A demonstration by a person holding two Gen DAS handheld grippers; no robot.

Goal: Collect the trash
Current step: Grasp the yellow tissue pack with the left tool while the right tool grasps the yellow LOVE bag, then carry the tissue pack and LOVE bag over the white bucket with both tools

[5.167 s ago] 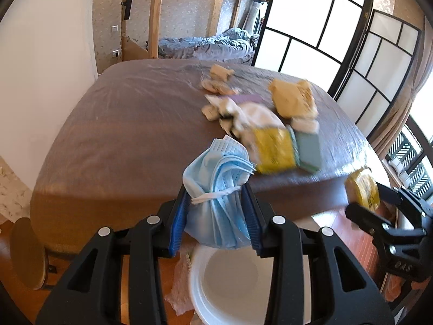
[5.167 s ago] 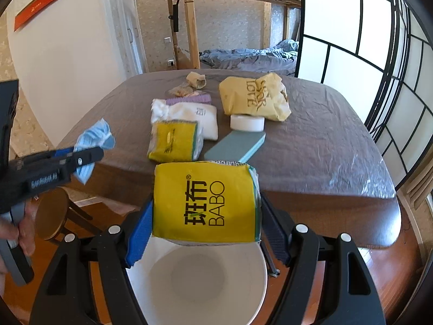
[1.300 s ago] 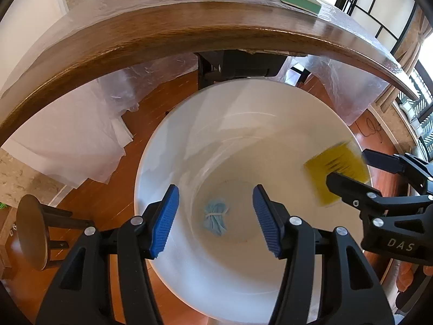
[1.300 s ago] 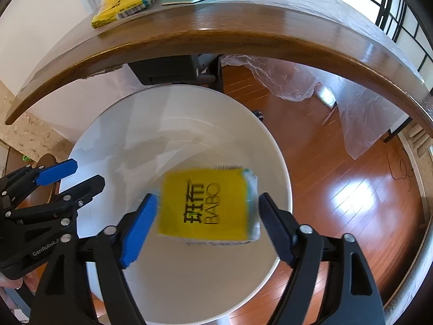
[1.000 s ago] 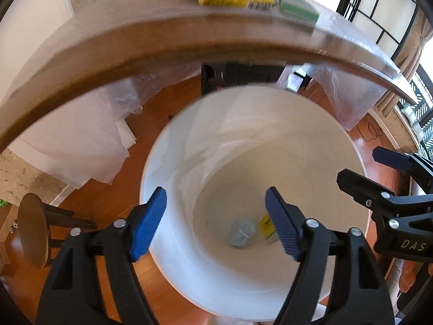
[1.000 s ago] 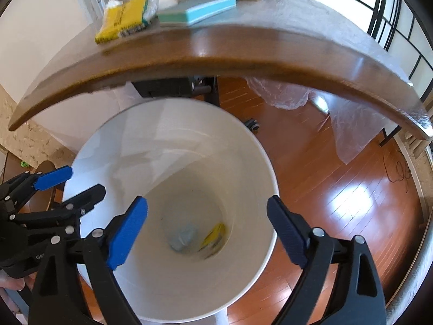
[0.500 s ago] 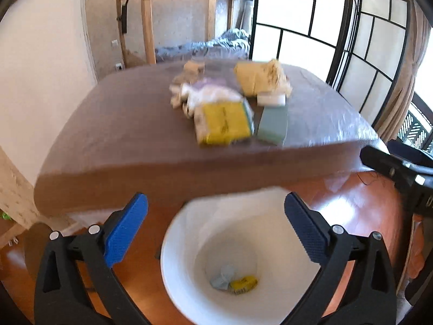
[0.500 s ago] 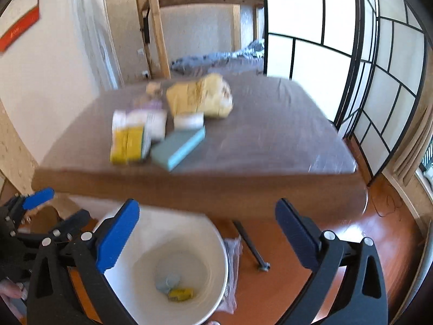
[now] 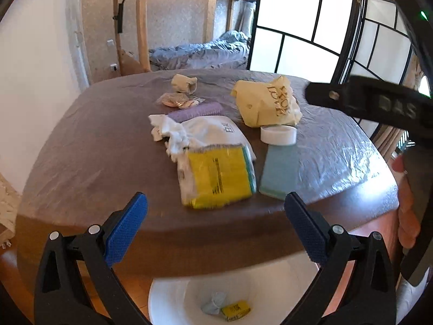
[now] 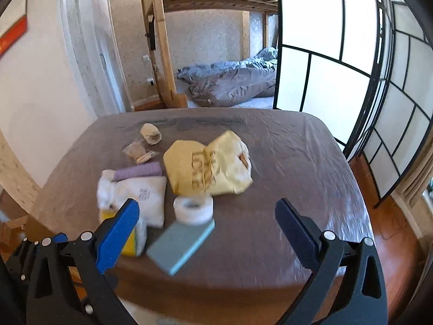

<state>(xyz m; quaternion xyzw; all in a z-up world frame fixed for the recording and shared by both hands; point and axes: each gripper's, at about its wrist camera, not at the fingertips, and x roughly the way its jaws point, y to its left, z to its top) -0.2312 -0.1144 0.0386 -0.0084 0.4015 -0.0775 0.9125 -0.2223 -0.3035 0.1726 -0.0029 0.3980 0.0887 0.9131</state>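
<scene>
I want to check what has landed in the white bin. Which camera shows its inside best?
The left wrist view. There the white bin sits below the table edge, and a crumpled blue mask and a yellow packet lie on its bottom. The right wrist view looks across the tabletop and shows nothing clear of the bin.

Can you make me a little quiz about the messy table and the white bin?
1. True or false: the left gripper holds a packet.
2. What lies in the white bin? A) a blue mask and a small yellow packet B) a roll of tape C) nothing
3. Fill in: the white tape roll sits between the yellow bag and the ____ sponge.

Key: 1 false, both it and the right gripper are open and empty. 2 A. 3 teal.
</scene>
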